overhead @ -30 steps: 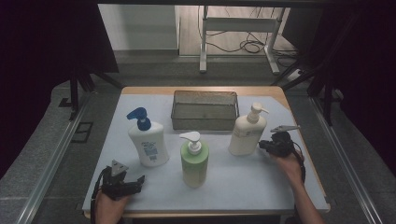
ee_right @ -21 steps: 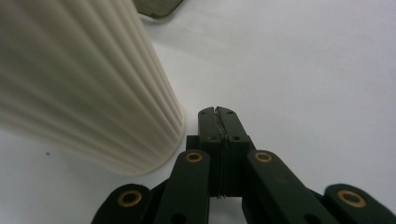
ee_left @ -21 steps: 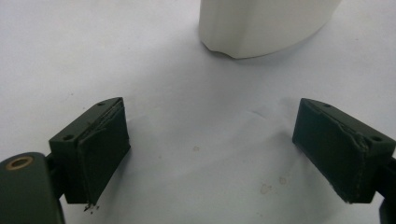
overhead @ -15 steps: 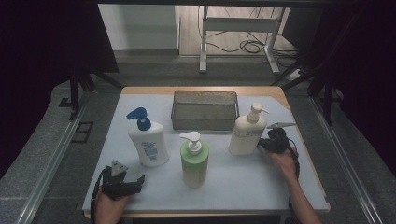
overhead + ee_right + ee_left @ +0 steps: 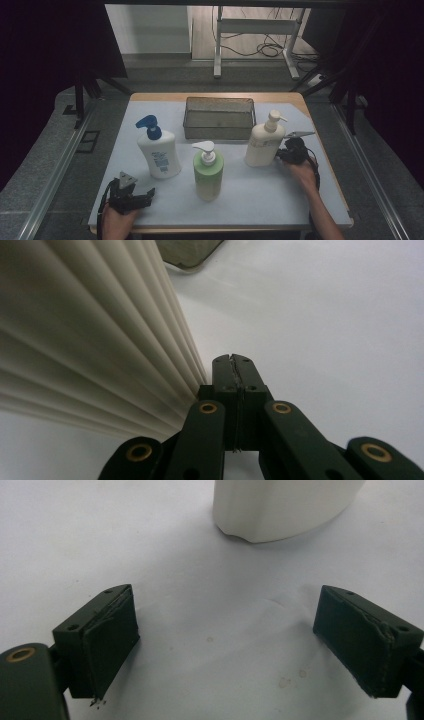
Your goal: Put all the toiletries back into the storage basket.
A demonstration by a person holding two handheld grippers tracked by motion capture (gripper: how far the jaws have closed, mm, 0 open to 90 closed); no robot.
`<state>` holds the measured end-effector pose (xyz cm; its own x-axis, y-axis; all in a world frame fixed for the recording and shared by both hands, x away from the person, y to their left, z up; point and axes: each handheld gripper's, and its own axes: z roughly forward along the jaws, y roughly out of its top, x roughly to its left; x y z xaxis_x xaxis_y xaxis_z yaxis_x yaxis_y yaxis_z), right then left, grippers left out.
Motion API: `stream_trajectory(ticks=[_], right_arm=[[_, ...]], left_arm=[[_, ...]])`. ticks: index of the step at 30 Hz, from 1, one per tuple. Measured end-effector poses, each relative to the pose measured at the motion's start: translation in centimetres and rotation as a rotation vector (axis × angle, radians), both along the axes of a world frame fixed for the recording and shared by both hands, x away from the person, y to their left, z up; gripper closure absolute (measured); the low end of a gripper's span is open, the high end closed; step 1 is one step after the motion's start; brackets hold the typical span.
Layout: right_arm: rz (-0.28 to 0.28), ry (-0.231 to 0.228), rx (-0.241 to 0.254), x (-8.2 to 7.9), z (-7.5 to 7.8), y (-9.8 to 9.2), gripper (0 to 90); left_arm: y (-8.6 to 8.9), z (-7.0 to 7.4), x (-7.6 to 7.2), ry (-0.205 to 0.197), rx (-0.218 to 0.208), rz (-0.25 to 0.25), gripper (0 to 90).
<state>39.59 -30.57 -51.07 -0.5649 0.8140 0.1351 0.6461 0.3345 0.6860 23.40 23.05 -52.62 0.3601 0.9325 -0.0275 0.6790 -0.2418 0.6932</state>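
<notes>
Ribbed cream pump bottle stands upright, right claw pinched empty beside it; bare surface nearer the person

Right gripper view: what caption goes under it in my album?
Shut right gripper beside the ribbed cream pump bottle on the white table.

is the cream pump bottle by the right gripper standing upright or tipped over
Upright. The cream pump bottle stands on its base on the table's white mat, pump head on top, beside the shut right gripper.
</notes>
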Motion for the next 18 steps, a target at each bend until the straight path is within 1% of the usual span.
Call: stream_trajectory(ticks=[5,13,18], right_arm=[[0.014,0.001,0.016,-0.3,-0.1,0.1,90.0],[0.045,0.004,0.023,-1.3,-0.2,0.6,89.9],[0.049,0.012,0.039,-1.8,-0.2,0.9,89.8]], left_arm=[[0.0,0.0,0.0,0.000,0.000,0.000,10.3],[0.0,0.0,0.0,0.000,0.000,0.000,10.3],[0.0,0.0,0.0,0.000,0.000,0.000,10.3]])
